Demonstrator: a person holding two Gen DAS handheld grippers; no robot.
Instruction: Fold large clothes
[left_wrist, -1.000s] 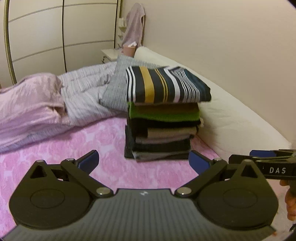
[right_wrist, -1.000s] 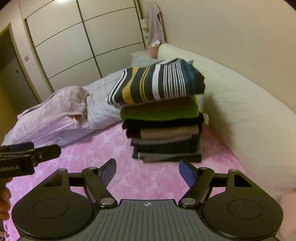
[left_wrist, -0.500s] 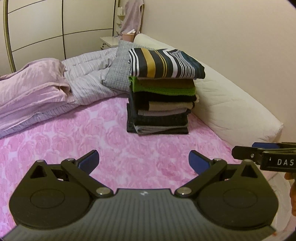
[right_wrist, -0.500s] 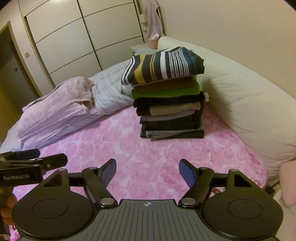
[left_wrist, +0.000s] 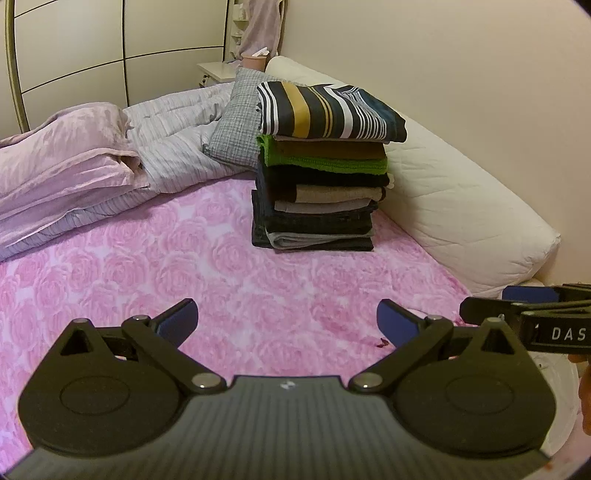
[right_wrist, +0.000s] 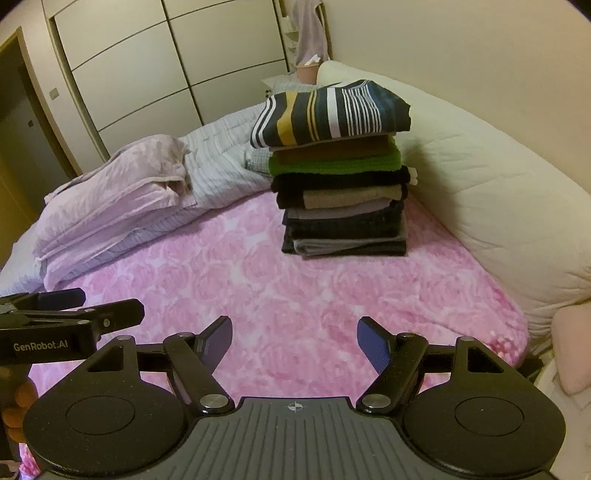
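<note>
A stack of folded clothes (left_wrist: 321, 184) (right_wrist: 343, 192) stands on the pink rose-patterned bed cover (left_wrist: 184, 266) (right_wrist: 277, 280), far from both grippers. A navy, white and mustard striped garment (left_wrist: 328, 110) (right_wrist: 328, 112) lies folded on top of it. My left gripper (left_wrist: 287, 322) hangs open over the cover with nothing between its blue pads. My right gripper (right_wrist: 294, 341) is open too and holds nothing. Each gripper shows at the edge of the other's view, the right gripper (left_wrist: 532, 314) at the right and the left gripper (right_wrist: 66, 314) at the left.
A long white quilted bolster (left_wrist: 461, 192) (right_wrist: 491, 192) runs along the wall to the right of the stack. Rumpled pink and striped bedding (left_wrist: 81, 173) (right_wrist: 122, 199) is heaped at the left. A grey pillow (left_wrist: 236, 122) leans behind the stack. Wardrobe doors (right_wrist: 155, 66) close off the back.
Both grippers have drawn back from the stack, which now looks smaller and farther away, with more pink cover showing in front. Both stayed open.
</note>
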